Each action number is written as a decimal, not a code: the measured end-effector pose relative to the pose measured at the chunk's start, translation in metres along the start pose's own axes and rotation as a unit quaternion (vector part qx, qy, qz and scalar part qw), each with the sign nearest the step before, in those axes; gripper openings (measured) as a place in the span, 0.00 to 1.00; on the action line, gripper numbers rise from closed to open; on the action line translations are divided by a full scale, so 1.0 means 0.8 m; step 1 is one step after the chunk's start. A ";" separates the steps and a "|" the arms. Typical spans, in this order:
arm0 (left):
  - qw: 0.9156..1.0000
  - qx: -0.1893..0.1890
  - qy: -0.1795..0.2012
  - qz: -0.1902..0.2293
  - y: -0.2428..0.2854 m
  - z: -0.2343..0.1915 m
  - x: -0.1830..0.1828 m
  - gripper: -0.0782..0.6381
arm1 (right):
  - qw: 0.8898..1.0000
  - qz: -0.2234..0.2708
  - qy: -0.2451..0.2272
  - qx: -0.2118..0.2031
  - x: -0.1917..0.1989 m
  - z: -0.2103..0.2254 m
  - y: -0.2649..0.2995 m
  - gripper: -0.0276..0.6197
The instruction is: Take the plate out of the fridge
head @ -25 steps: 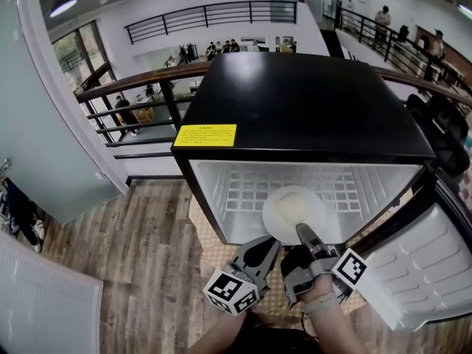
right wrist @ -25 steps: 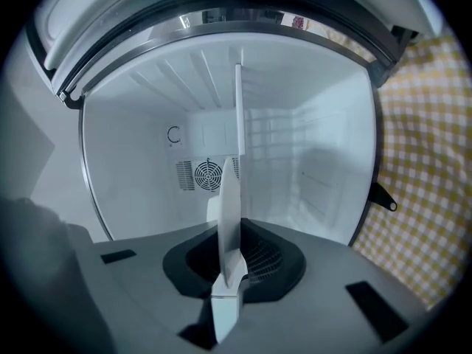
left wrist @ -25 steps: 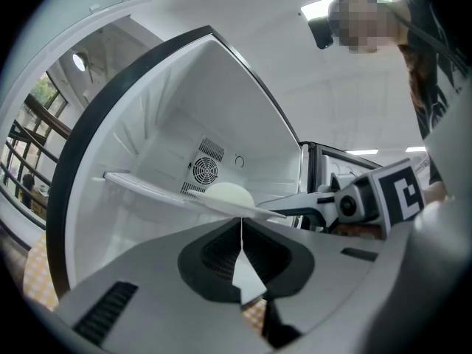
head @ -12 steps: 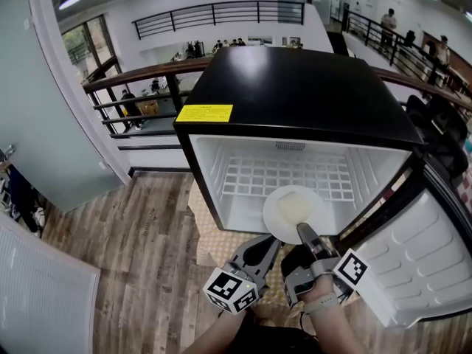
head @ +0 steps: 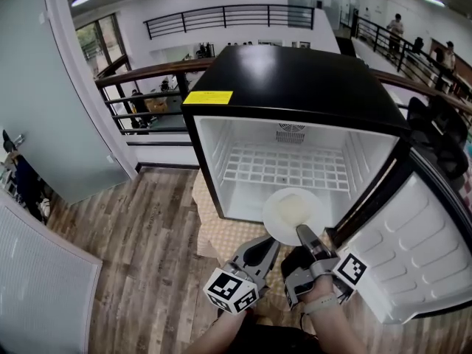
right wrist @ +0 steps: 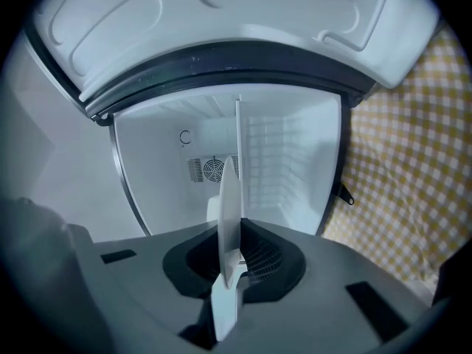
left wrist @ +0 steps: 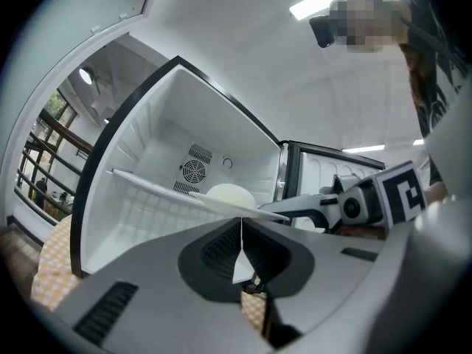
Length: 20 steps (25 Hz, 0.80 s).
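Plate (head: 293, 212), white and round, hangs level at the mouth of the open fridge (head: 295, 87), pinched by its near rim.

In the head view, a frosted panel (head: 44, 124) stands at far left, with plank floor (head: 140, 227) below it and a dark railing (head: 147, 72) behind. Only this view shows the room and the fridge's black top with its yellow label (head: 207, 97). A checkered mat (head: 221, 234) lies under the fridge's front. Above the mat, the left gripper (head: 274, 240) points toward the plate's underside; its tips are together and carry nothing. Just to its right, the right gripper (head: 302, 231) clamps the plate's rim. At far right the fridge door (head: 413, 257) swings wide, its white liner facing up.

The left gripper view confirms that the left gripper (left wrist: 240, 231) has its jaws meeting in a thin seam. It alone shows the plate (left wrist: 230, 196) from the side, lying flat and about level with the wire shelf (left wrist: 147, 185), with the right gripper (left wrist: 284, 212) reaching in from the right. A round fan grille (left wrist: 194, 172) sits on the back wall.

The right gripper view gives the closest look at the grip. The plate (right wrist: 229, 198) runs edge-on between the jaws of the right gripper (right wrist: 232, 260), which press on both of its faces. The door's liner (right wrist: 236, 28) arches overhead and the mat (right wrist: 398, 183) fills the right side.
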<state>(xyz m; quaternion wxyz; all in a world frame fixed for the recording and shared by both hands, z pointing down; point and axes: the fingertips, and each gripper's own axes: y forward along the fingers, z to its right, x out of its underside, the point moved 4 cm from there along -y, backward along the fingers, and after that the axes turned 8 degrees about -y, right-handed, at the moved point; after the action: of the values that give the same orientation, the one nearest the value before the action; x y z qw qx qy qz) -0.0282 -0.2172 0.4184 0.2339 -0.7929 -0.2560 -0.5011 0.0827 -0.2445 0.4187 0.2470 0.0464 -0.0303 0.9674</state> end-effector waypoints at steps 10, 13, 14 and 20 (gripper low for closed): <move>1.000 -0.007 0.016 0.003 -0.014 0.027 0.008 0.13 | 1.000 -0.005 0.012 -0.007 0.000 0.003 -0.031 0.12; 1.000 -0.014 0.017 0.004 -0.027 0.028 0.011 0.13 | 1.000 -0.008 0.012 -0.009 0.006 0.002 -0.035 0.12; 1.000 -0.017 0.017 0.004 -0.030 0.029 0.012 0.13 | 1.000 -0.009 0.012 -0.009 0.007 0.002 -0.038 0.12; 0.999 -0.029 0.014 0.005 -0.043 0.032 0.017 0.13 | 1.000 -0.017 0.013 -0.003 0.013 0.010 -0.049 0.12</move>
<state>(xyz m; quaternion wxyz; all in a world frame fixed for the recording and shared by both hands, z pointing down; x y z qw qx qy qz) -0.0278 -0.1725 0.4251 0.2169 -0.7935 -0.2348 -0.5178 0.0928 -0.2061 0.4290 0.2637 0.0336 -0.0291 0.9636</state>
